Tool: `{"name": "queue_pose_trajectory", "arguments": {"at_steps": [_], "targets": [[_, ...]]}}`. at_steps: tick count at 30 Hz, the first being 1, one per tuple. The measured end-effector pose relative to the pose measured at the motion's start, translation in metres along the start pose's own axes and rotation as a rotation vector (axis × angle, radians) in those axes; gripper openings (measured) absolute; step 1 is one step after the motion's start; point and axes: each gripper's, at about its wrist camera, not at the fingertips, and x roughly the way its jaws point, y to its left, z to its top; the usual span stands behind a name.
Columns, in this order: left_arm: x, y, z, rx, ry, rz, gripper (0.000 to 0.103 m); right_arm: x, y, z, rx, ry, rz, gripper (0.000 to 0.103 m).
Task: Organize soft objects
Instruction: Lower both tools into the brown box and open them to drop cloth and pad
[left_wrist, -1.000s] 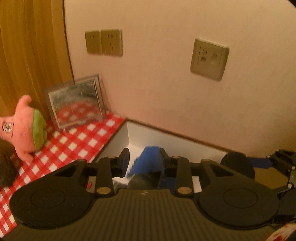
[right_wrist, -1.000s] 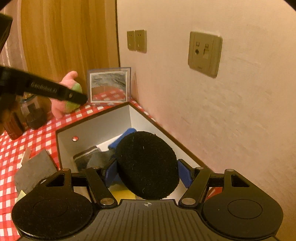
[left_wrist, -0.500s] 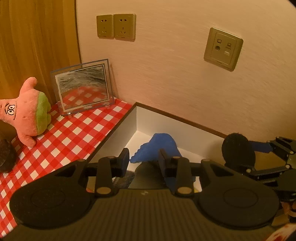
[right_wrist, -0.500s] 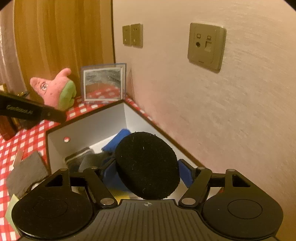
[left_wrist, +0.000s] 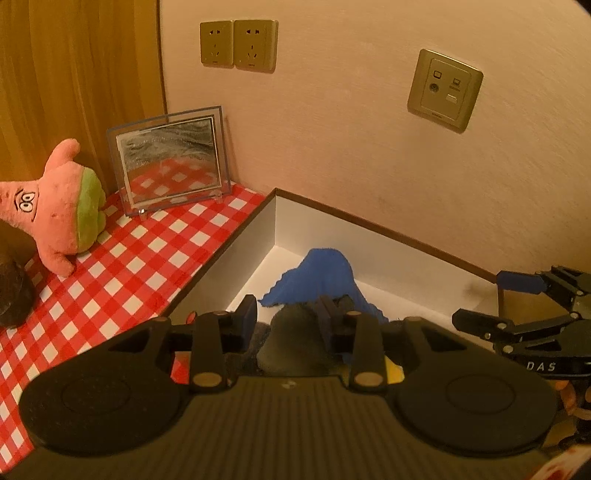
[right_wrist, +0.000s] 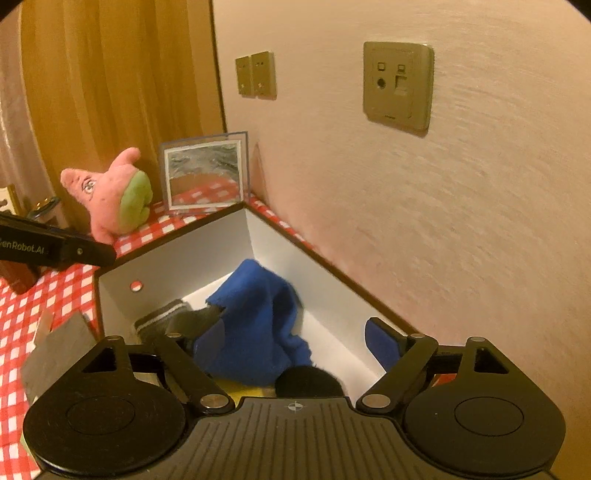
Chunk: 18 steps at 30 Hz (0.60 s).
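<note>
Two tools are held spread and empty above a white box (right_wrist: 207, 254) on the checkered table (left_wrist: 122, 266); a blue cloth (right_wrist: 255, 317) and black round pad (right_wrist: 308, 382) lie inside.

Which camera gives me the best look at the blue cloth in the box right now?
The right wrist view: the blue cloth lies draped in the box, mostly unobstructed between the open claw's fingers. The left wrist view shows only its upper part; the lower part sits behind the left claw.
</note>
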Motion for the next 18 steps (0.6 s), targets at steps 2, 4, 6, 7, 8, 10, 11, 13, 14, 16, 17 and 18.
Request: {"name": "queue_pose_trajectory", "arguments": {"at_steps": [2, 4, 6, 7, 8, 10, 11, 13, 14, 16, 17, 18], "targets": [[-0.004, 0.000, -0.004, -0.006, 0.003, -0.003, 0.033, -0.002, 0.002, -0.004, -0.005, 0.008, 0.005, 0.083], [-0.008, 0.000, -0.009, -0.011, 0.007, -0.003, 0.033, -0.004, 0.004, -0.008, -0.007, 0.017, 0.010, 0.083], [-0.012, 0.001, -0.014, -0.021, 0.009, -0.004, 0.033, -0.007, 0.006, -0.012, -0.004, 0.024, 0.014, 0.083], [-0.014, 0.002, -0.017, -0.025, 0.012, -0.005, 0.033, -0.008, 0.007, -0.014, -0.003, 0.027, 0.016, 0.083], [-0.017, 0.002, -0.020, -0.028, 0.012, -0.004, 0.033, -0.010, 0.008, -0.015, -0.004, 0.028, 0.017, 0.083], [-0.022, 0.004, -0.026, -0.035, 0.015, 0.000, 0.033, -0.013, 0.010, -0.018, -0.006, 0.030, 0.020, 0.083], [-0.025, 0.005, -0.029, -0.039, 0.016, 0.000, 0.033, -0.015, 0.011, -0.019, -0.006, 0.028, 0.022, 0.083], [-0.031, 0.007, -0.037, -0.051, 0.022, 0.002, 0.033, -0.020, 0.015, -0.023, -0.008, 0.027, 0.033, 0.083], [-0.034, 0.008, -0.042, -0.057, 0.025, 0.001, 0.033, -0.023, 0.018, -0.024, -0.012, 0.027, 0.041, 0.083], [-0.040, 0.009, -0.050, -0.068, 0.031, -0.003, 0.033, -0.027, 0.025, -0.027, -0.024, 0.028, 0.051, 0.083], [-0.043, 0.010, -0.055, -0.072, 0.033, -0.003, 0.033, -0.030, 0.028, -0.029, -0.030, 0.027, 0.056, 0.083], [-0.046, 0.010, -0.059, -0.075, 0.035, -0.005, 0.033, -0.032, 0.031, -0.031, -0.032, 0.027, 0.061, 0.083]]}}
